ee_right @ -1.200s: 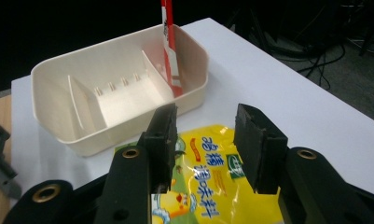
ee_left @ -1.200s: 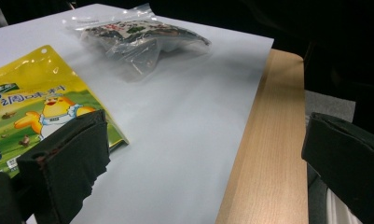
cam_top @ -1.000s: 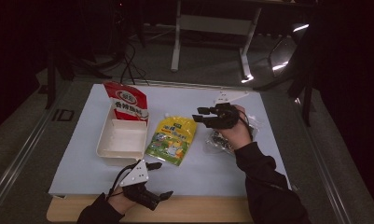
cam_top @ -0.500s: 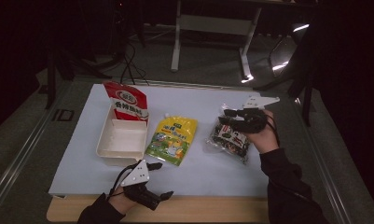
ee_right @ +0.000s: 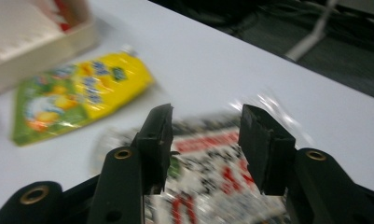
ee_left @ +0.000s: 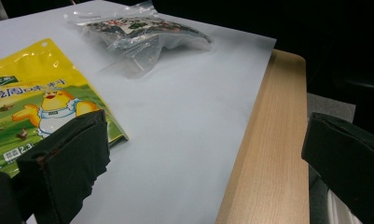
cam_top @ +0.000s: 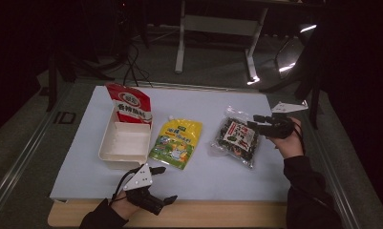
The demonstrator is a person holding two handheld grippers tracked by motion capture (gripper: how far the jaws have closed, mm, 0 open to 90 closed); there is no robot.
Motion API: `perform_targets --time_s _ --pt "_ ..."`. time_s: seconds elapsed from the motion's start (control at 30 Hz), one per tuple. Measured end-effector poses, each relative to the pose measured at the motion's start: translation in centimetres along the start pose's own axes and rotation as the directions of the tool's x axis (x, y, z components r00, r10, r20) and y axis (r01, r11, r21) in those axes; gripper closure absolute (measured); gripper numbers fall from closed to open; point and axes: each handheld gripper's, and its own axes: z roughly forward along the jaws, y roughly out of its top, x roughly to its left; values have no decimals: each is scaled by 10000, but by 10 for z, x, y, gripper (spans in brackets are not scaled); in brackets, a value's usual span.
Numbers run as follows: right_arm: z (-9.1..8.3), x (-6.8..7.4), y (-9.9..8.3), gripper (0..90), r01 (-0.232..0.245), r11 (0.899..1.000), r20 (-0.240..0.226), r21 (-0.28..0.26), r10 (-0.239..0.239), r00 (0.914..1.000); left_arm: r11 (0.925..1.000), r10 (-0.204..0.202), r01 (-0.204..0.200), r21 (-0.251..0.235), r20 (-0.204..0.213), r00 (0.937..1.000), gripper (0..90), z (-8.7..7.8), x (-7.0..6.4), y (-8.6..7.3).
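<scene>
The right gripper [cam_top: 254, 120] is hanging over the right edge of the dark snack bag [cam_top: 237, 137], its jaws parted with nothing between them. A second ago it was reaching further left, toward the yellow pouch [cam_top: 176, 142], with the hand covering that dark bag; half a second ago it was already swinging back right. So the arm is pulling away from the middle of the table [cam_top: 227, 176] and lining itself up on the dark bag instead, which to me reads as choosing that bag as the next thing to lift.

The bag itself is lying flat on the white sheet, well right of the pouch, and it is sitting where it was before. In the right gripper view the jaws are framing its printed label, blurred from the motion, so I cannot say whether a tip is touching the plastic yet.

The left gripper [cam_top: 166, 184] is resting at the near edge of the table, just below the pouch, jaws wide apart and empty; it has not budged in the last second. The white tray [cam_top: 108, 145] is standing empty beside the red bag [cam_top: 130, 108], probably waiting for the packets.
</scene>
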Motion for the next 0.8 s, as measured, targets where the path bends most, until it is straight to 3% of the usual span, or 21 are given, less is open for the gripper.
perform_targets --time_s 0.17,0.5,0.8 --pt "1 -21 -12 522 -458 9988 522 158 449 9976 10000 -84 84 -47 -52 10000 15 -1 0 -1" --pt "7 -61 -28 500 -1265 9900 1507 624 1160 9818 9998 -173 171 -82 -327 9993 16 -6 1 -4" --pt "20 -89 -38 494 -2106 9715 1941 1092 1869 9630 9998 -147 142 -125 -401 9991 15 -10 -2 -6"
